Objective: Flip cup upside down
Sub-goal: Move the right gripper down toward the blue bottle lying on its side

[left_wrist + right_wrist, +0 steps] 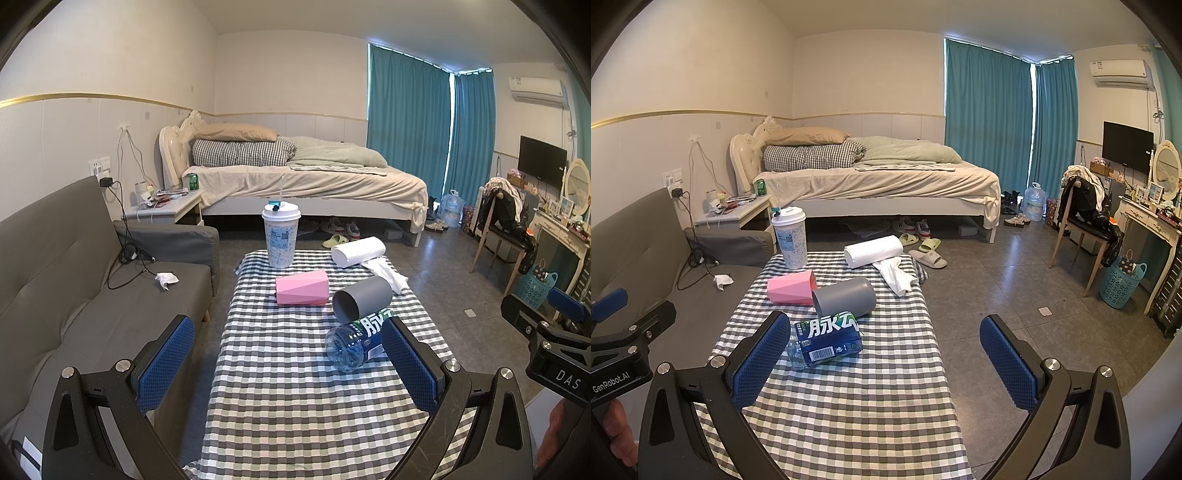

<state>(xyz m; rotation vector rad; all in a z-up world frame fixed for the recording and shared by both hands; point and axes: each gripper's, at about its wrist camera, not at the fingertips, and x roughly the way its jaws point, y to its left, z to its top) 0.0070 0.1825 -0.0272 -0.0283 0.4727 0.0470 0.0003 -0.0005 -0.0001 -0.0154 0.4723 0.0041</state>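
Checked table (295,406) holds grey cup (362,298) lying beyond both empty, spread tongs (288,363) (886,363)

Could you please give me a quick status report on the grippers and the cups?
Left gripper and right gripper open, empty, above table. Grey cup and pink cup on their sides, untouched. Bottle lies in front of grey cup.

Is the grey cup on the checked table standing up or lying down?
Lying down. The grey cup rests on its side on the table, its open mouth facing the camera, next to the pink cup.
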